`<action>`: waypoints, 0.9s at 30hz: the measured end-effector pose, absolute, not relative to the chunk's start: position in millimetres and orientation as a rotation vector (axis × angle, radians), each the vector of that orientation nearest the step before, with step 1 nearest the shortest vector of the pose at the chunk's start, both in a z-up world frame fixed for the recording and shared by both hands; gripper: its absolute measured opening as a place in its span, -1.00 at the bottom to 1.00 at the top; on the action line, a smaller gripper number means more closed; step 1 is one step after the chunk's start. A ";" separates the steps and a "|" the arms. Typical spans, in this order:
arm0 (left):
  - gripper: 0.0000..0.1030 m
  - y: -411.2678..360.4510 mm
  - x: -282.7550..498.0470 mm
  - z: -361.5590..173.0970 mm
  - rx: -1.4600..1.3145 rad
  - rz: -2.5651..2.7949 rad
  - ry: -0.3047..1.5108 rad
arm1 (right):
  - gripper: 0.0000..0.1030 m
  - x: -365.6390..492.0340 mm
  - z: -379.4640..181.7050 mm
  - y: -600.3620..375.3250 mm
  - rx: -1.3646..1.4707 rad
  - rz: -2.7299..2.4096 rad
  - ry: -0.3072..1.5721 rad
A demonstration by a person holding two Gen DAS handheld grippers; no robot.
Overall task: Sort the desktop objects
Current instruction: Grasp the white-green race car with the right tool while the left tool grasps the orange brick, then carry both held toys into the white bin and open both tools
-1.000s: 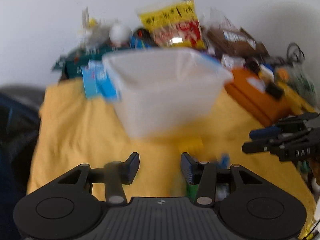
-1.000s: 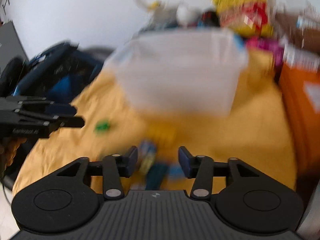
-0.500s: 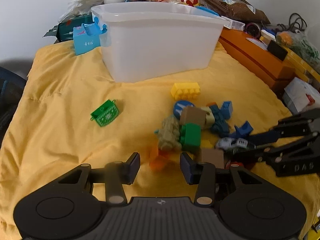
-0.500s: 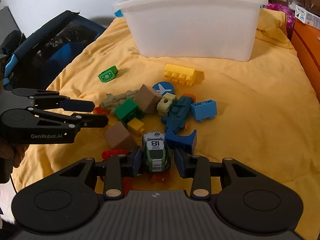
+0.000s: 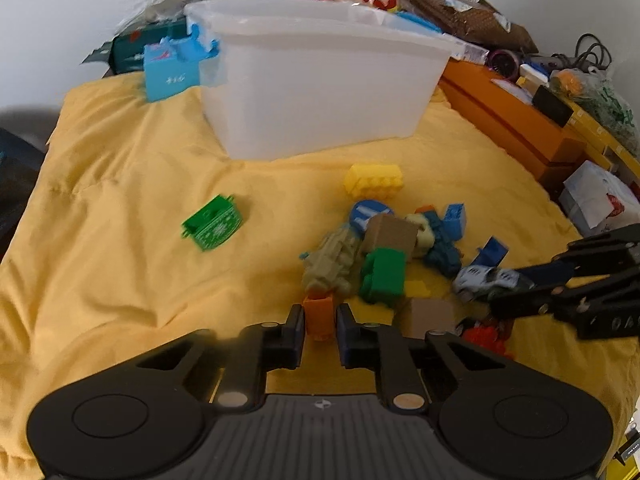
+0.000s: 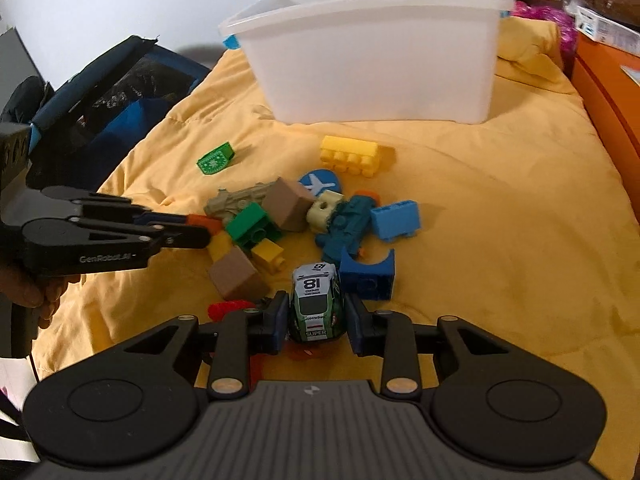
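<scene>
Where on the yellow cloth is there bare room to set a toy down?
Bare cloth lies left of the green tag, and right of the blue block toward the orange box. The toy pile before the white bin is crowded.

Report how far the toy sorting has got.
Done: nothing that shows; the bin's inside is hidden. In hand: the left gripper straddles an orange block, and the right gripper straddles the toy car; both toys seem still down on the cloth. Left: the whole pile, plus the yellow brick and green piece.
</scene>
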State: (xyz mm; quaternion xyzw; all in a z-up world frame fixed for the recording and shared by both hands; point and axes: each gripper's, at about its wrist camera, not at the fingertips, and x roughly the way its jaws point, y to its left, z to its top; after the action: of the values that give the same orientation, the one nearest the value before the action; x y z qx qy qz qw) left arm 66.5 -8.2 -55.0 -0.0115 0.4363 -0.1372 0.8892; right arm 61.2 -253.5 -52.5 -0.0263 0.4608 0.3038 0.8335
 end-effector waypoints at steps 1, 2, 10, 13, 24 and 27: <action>-0.57 -6.8 66.6 -55.4 -0.023 -0.278 0.905 | -0.35 61.3 -53.6 -254.4 -0.053 0.638 0.980; -0.57 -6.3 67.7 -55.6 -0.027 -0.276 0.905 | -0.35 61.3 -54.7 -255.5 -0.050 0.634 0.984; -0.67 -12.6 70.7 -53.9 -0.021 -0.303 0.892 | -0.35 59.5 -50.8 -253.7 -0.061 0.639 0.965; -0.67 -12.2 63.4 -48.1 -0.012 -0.303 0.880 | -0.35 58.1 -45.6 -254.1 -0.067 0.642 0.943; -0.67 5.5 55.6 7.1 -0.101 -0.254 0.782 | -0.35 68.5 -17.2 -267.7 0.009 0.607 0.860; -0.67 8.0 63.8 24.4 -0.110 -0.245 0.756 | -0.35 77.9 -4.2 -268.5 0.025 0.596 0.823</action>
State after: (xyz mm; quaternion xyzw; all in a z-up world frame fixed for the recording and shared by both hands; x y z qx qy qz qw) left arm 63.8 8.0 24.4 -0.0537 0.3680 -0.1193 0.9206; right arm 77.9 -268.5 -4.2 0.0119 0.3939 0.2853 0.8737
